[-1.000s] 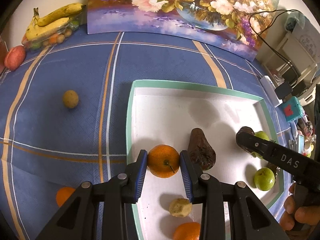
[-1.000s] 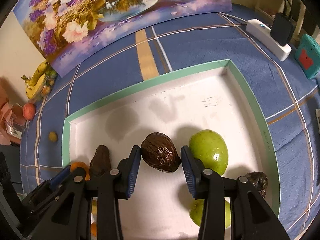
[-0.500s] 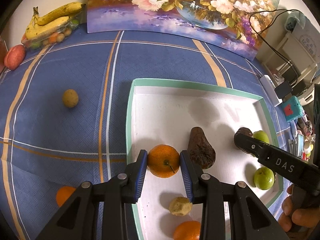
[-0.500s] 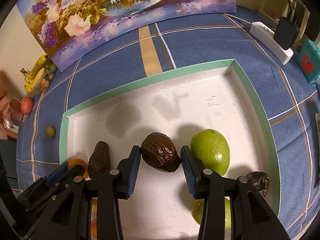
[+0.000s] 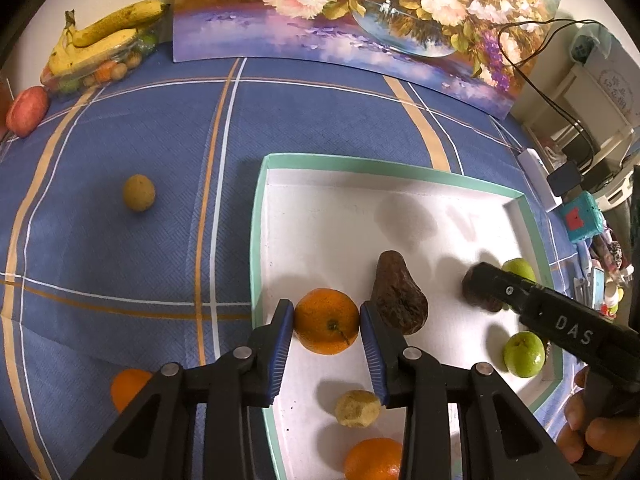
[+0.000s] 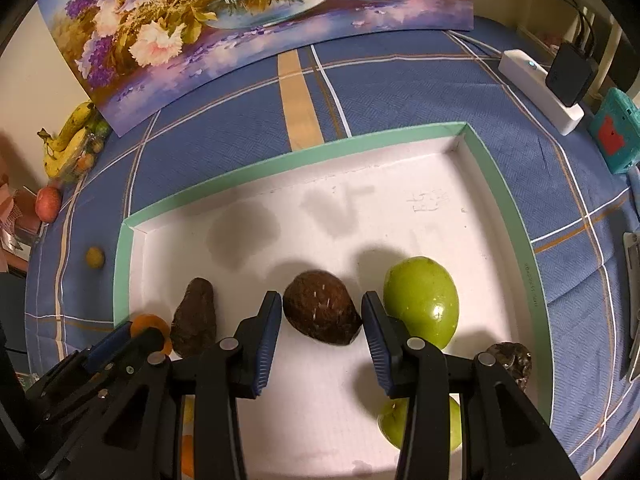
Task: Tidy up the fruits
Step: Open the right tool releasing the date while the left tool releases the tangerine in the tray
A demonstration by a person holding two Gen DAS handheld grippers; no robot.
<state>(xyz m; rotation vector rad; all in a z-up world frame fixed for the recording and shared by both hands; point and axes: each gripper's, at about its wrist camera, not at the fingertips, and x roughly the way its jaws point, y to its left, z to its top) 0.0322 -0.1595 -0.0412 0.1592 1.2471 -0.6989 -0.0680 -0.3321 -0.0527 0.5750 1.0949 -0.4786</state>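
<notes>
So left gripper [image 5: 327,322] just eased open around orange [image 5: 326,321] in tray [image 5: 256,240]; right gripper [image 6: 322,320] pinching brown fruit [image 6: 322,312]. Next: lift left clear.

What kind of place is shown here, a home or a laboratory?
Most likely a home. A plaid blue tablecloth covers the table, a flower painting leans against the wall, and bananas lie in the corner. A power strip with a charger sits at the edge.
</notes>
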